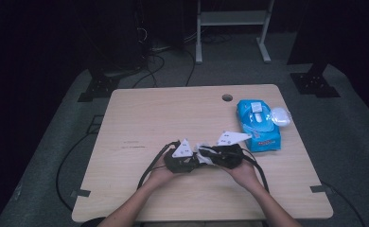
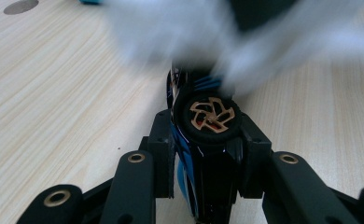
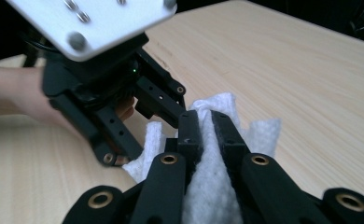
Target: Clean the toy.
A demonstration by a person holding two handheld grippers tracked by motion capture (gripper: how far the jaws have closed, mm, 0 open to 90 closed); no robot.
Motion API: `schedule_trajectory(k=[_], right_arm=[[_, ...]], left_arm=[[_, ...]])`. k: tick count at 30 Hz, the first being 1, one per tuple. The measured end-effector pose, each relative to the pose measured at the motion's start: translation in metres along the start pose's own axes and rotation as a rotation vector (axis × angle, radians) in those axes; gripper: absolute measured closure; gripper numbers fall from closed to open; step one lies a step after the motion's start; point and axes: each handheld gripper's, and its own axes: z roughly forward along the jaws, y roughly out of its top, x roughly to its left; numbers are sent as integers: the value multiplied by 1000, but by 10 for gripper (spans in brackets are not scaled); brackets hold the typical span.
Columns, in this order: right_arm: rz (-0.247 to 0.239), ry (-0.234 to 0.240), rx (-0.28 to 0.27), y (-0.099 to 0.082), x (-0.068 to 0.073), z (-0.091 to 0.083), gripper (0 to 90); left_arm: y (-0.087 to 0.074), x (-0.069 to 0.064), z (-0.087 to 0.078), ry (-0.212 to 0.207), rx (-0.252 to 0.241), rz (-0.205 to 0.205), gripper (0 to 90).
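The left gripper (image 2: 203, 154) is clamped on a small toy car (image 2: 203, 140), black and blue, with a black tyre and a copper-coloured wheel rim turned toward the camera. The right gripper (image 3: 207, 133) is closed on a white wet wipe (image 3: 213, 186); the cloth bulges out on both sides of its jaws. Seen from the high view, both grippers meet near the front middle of the wooden table (image 1: 140, 118), the left gripper (image 1: 185, 158) nose to nose with the right gripper (image 1: 218, 155), and the wipe (image 1: 204, 152) sits between them. The blue pack of wipes (image 1: 258, 125) lies beyond and to the right of the right gripper, with its lid open.

The work in hand seems to be wiping the toy car with the cloth. Several things may go wrong. The car is held only across its narrow body, so a hard rub could turn it or push it out of the jaws. The wipe is soft, so it could slip from the right gripper or catch on the wheel. In the left gripper view the wipe is blurred, so I cannot tell if it touches the car.
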Motion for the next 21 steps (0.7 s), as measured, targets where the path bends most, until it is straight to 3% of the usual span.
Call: schedule_trajectory(k=[4, 5, 7, 10, 12, 14, 18, 21], right_arm=[[-6, -25, 49, -4, -2, 15, 826], [-6, -32, 48, -5, -4, 14, 826], [-18, -98, 57, -7, -11, 7, 826], [40, -157, 54, -13, -29, -5, 826], [90, -148, 31, -17, -35, -8, 827], [72, -151, 31, -16, -30, -5, 826], [75, -46, 17, -11, -13, 12, 823], [44, -19, 17, -6, -2, 20, 821]], left_arm=[[-4, 3, -4, 11, -13, -13, 647], [-4, 4, -4, 15, -12, -15, 648], [-5, 5, -5, 27, -12, -16, 647], [-6, 6, -4, 31, -16, -24, 646], [-5, 5, -3, 35, -20, -24, 645], [-5, 5, -3, 36, -24, -30, 645], [-5, 5, -2, 45, -22, -21, 647], [-5, 6, -4, 41, -22, -24, 647]])
